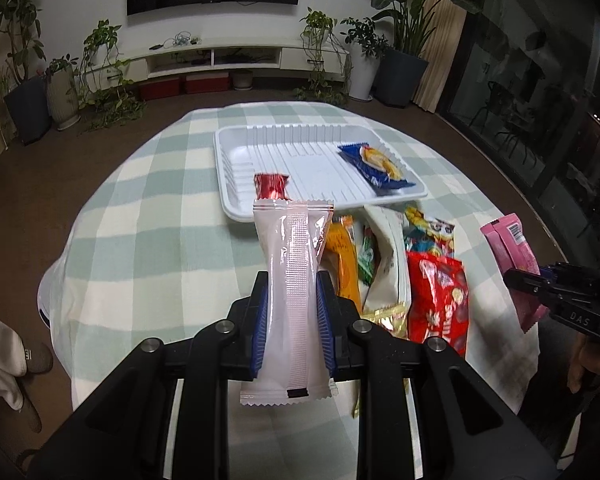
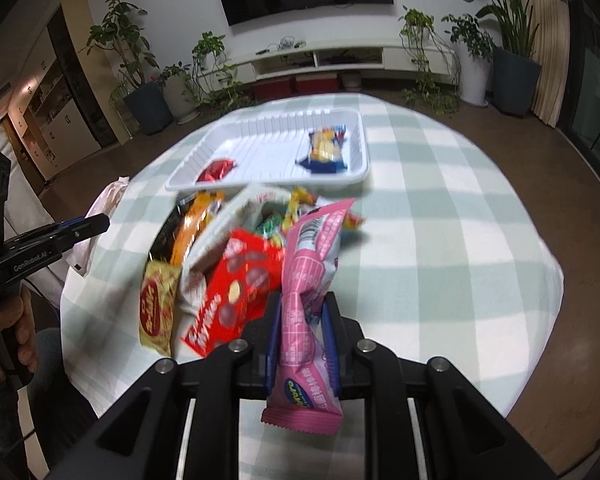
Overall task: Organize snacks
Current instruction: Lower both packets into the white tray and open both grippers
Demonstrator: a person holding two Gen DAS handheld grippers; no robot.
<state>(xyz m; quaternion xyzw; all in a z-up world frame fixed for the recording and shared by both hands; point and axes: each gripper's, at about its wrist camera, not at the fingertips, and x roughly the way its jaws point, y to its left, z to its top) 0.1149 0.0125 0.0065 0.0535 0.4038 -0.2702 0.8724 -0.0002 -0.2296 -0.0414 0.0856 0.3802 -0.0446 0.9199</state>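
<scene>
Nearest each camera, two loads in hand: left gripper [image 1: 292, 300] clamped on a long white packet [image 1: 290, 280], seam side up, held lengthwise and clear of the bench; right gripper [image 2: 302, 320] clamped on a pink packet [image 2: 312, 280], likewise lifted, its upper end pointing toward the tray.

Between the two, on the checked cloth [image 1: 140, 240] of the bench: a loose heap of snacks [image 2: 220, 260]; red bag [image 1: 440, 300], orange packet [image 1: 342, 256], gold-and-red packet [image 2: 158, 304], an open white bag [image 1: 384, 256] and several small coloured wrappers; all overlapping, exact count not legible.

Just beyond the heap: white ribbed tray [image 1: 260, 140], near rim close to the snacks; inside it a small red wrapper [image 2: 216, 170] at the near left corner and a blue packet [image 1: 374, 164] toward the right side; middle of the tray bare.

Far: floor, potted plants, low white cabinet, dark screen on the wall.

Step judged in hand: carrying two picked packets to the tray. Next move calls for bringing each over the bare middle, lowering, then releasing without covering or knocking the items already placed.
</scene>
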